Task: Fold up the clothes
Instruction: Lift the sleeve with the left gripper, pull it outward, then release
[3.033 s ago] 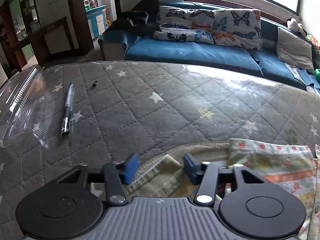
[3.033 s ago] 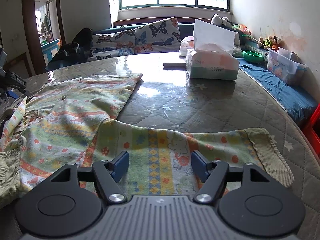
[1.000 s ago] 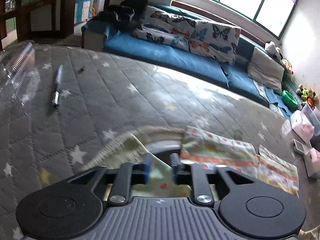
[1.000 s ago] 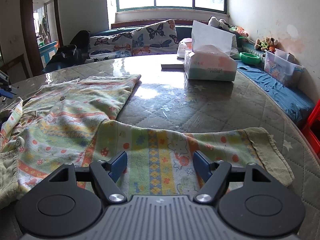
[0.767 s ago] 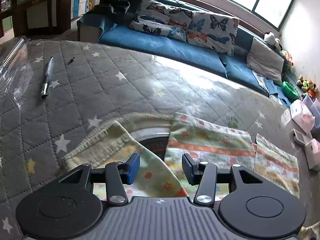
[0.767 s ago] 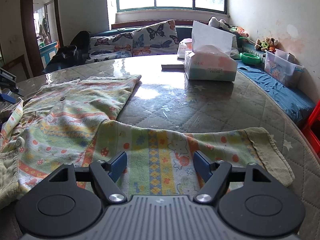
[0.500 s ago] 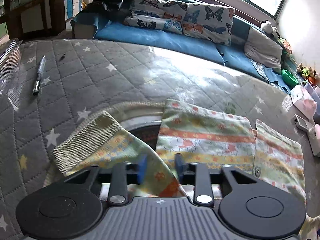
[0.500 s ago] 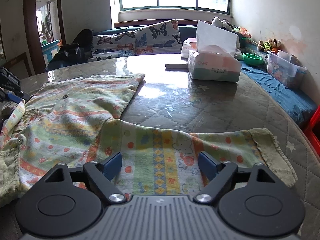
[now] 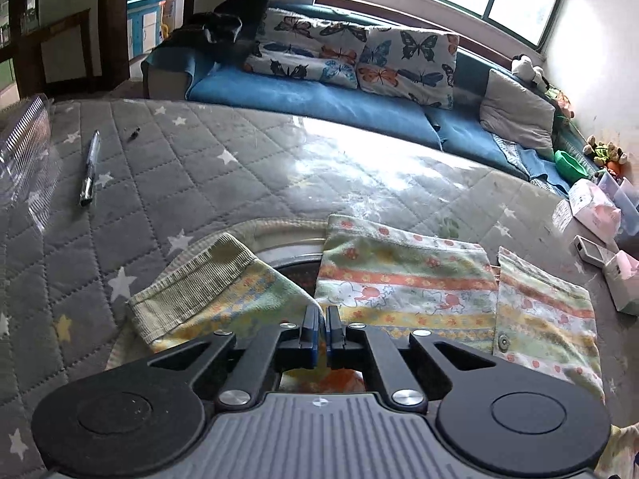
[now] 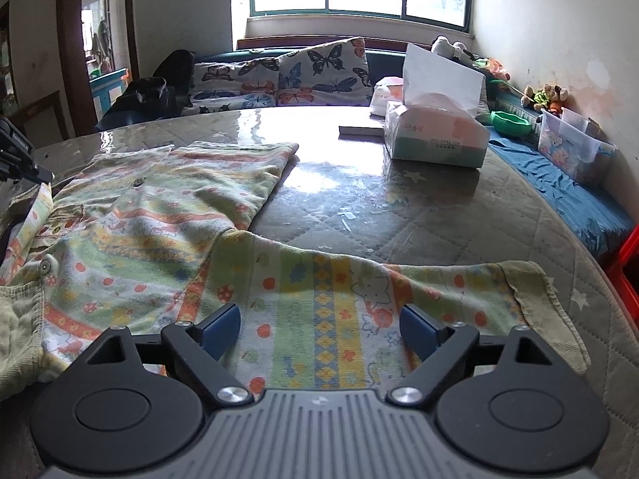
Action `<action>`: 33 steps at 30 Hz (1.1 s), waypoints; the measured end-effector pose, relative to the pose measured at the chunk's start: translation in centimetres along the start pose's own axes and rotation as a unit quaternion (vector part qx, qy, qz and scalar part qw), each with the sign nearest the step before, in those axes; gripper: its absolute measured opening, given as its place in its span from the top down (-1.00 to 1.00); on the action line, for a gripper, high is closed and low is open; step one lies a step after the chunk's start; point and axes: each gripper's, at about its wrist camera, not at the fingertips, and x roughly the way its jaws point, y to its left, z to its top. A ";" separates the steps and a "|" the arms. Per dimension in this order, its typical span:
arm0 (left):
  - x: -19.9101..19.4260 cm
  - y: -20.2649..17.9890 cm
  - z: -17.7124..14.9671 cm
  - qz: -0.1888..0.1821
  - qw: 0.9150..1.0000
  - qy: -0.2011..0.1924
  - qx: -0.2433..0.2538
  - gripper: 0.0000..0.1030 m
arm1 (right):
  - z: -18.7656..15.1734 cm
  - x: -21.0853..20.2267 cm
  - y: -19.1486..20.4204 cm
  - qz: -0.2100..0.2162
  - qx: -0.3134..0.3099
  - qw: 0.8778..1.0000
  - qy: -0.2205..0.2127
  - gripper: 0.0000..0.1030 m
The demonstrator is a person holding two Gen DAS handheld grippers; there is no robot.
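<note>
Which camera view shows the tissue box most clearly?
The right wrist view: the tissue box stands whole and large on the table, with a tissue sticking up. The left wrist view shows only a small pink and white package at its right edge, too small to identify.

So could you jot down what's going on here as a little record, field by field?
Surface: quilted grey table cover with stars
Garment: patterned child's shirt, spread flat
Left sleeve: folded in over the shirt, ribbed cuff showing
Left gripper: shut on the left sleeve
Right sleeve: stretched out flat
Right gripper: open, over the right sleeve
Nearby: tissue box, pen
Background: blue sofa with butterfly cushions
</note>
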 end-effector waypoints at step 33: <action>-10.8 8.2 -5.1 0.044 0.994 -0.099 -0.027 0.95 | 0.9 -3.8 6.5 0.055 -0.090 0.994 -0.039 -0.80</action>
